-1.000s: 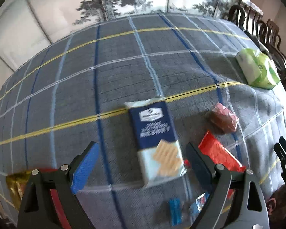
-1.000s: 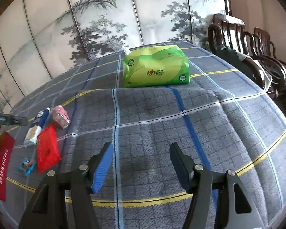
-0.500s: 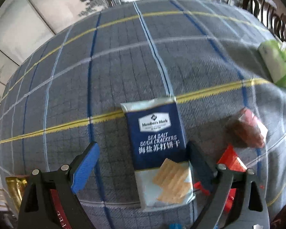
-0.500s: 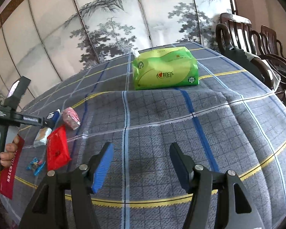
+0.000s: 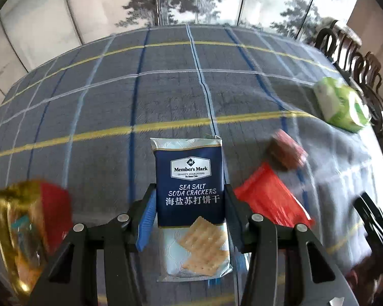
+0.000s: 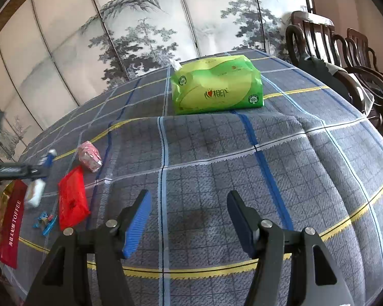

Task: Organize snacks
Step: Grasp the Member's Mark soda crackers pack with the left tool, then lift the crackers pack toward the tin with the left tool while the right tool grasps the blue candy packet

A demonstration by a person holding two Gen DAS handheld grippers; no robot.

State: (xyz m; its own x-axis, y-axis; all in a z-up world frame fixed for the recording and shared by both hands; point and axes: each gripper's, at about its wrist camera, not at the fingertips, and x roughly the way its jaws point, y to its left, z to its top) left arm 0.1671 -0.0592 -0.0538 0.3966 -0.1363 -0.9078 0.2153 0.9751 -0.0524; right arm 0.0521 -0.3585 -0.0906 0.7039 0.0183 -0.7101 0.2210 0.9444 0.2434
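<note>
Open room: the right half of the bench (image 6: 306, 158) lies bare up to the green tissue pack (image 6: 217, 88); chairs (image 6: 344, 58) crowd its far edge.
Surface: grey plaid cloth, painted screen (image 6: 140, 25) behind.
Left tool (image 5: 190, 216): closing, jaws at both sides of the sea salt cracker pack (image 5: 190, 193), between the toffee bag (image 5: 25, 224) and red packet (image 5: 268, 199).
Right tool (image 6: 186, 216): half spread, holding nothing.

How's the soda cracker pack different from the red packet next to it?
The cracker pack is navy and pale, printed with crackers and "Sea Salt Soda Crackers"; the red packet is plain bright red, its print unreadable. The cracker pack sits between the pads of the left gripper, whose jaws are closing on it; the red packet lies free on the tablecloth, untouched and angled. Both are flat, sealed snack packs.
</note>
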